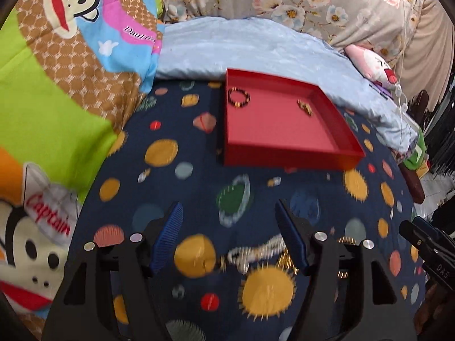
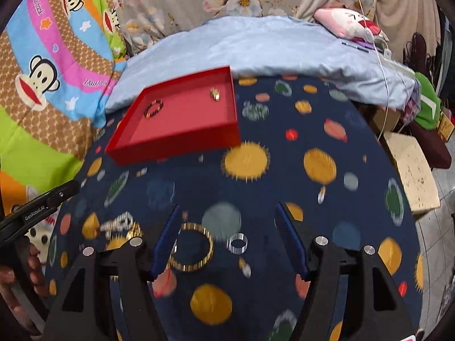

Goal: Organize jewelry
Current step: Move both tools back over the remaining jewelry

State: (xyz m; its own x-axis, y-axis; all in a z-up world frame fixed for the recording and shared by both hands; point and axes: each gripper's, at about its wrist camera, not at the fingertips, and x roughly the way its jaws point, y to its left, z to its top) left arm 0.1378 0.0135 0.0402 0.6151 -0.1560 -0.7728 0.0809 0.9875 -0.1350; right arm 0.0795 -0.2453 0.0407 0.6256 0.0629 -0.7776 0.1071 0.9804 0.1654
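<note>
The right gripper (image 2: pixel 227 238) stood released over a thin, stiff gold bangle (image 2: pixel 191 247) beside its left jaw, seemingly light and slippery, best pinched across its rim.

Tray (image 1: pixel 287 157): red, paler pink-red floor. Bracelet (image 1: pixel 239 97) inside: dark beads with gold. Bedspread (image 1: pixel 199 187): navy, planet print in yellow, green, orange, red. Bangle (image 2: pixel 191 246): gold. Ring (image 2: pixel 237 243): clear. Necklace (image 1: pixel 257 251): white beads. Fingers (image 2: pixel 167 238): blue pads, black frames. Blanket (image 1: pixel 256 48): pale blue. Quilt (image 1: pixel 57 85): green, brown, pink monkey cartoon.
</note>
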